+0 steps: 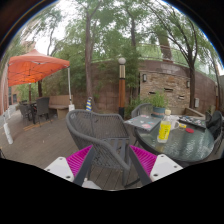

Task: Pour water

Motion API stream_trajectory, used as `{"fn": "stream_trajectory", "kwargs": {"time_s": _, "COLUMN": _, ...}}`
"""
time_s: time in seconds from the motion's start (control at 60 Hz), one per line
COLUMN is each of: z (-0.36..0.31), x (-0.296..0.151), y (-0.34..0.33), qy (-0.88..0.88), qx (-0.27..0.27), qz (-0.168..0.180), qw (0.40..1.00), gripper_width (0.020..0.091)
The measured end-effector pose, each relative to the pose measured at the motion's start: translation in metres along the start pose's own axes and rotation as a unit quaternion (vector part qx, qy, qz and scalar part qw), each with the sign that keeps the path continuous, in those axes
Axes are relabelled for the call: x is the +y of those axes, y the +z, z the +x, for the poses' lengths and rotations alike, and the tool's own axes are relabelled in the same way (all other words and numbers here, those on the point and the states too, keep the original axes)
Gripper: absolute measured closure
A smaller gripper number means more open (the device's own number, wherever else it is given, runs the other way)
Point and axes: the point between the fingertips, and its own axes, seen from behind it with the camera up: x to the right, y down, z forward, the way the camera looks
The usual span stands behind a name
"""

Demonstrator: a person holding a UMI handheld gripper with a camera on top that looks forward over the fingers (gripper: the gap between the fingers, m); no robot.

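Magenta pads line the inner faces of the two fingers of the gripper, which stand apart with nothing between them; the jaws are open and empty. Directly ahead, at twelve o'clock from the fingers, is a dark grey woven wicker patio chair, its curved back turned toward the camera. At about two o'clock, past the chair, is a round glass-topped surface carrying several small items. The plainest of them is a tall yellow drinking glass; beside it lie what look like papers or a napkin and some darker objects too small to identify. No water bottle or jug can be made out with certainty, so the vessel to pour from may be among those unclear items.

Farther off, at ten o'clock, an orange patio umbrella shades more seating. A tall wooden lamp post rises at twelve o'clock before a brick wall, with green trees overhead.

The pouring looks not yet begun: nothing is held, and the glass is well apart from the fingers. Left to do, by this judgement, are reaching the surface, grasping a water container, and tipping it over the glass.
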Motion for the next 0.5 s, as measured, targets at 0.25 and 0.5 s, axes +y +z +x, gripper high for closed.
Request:
{"fn": "stream_trajectory", "kwargs": {"time_s": 0.25, "z": 0.021, "x": 0.004, "y": -0.001, "qy": 0.006, "qx": 0.015, "qz": 0.0, "qw": 1.0, "gripper_width": 0.0283}}
{"fn": "stream_trajectory", "kwargs": {"time_s": 0.5, "z": 0.112, "x": -0.013, "y": 0.043, "qy": -0.001, "qx": 0.082, "qz": 0.035, "qw": 0.996, "gripper_width": 0.0282}}
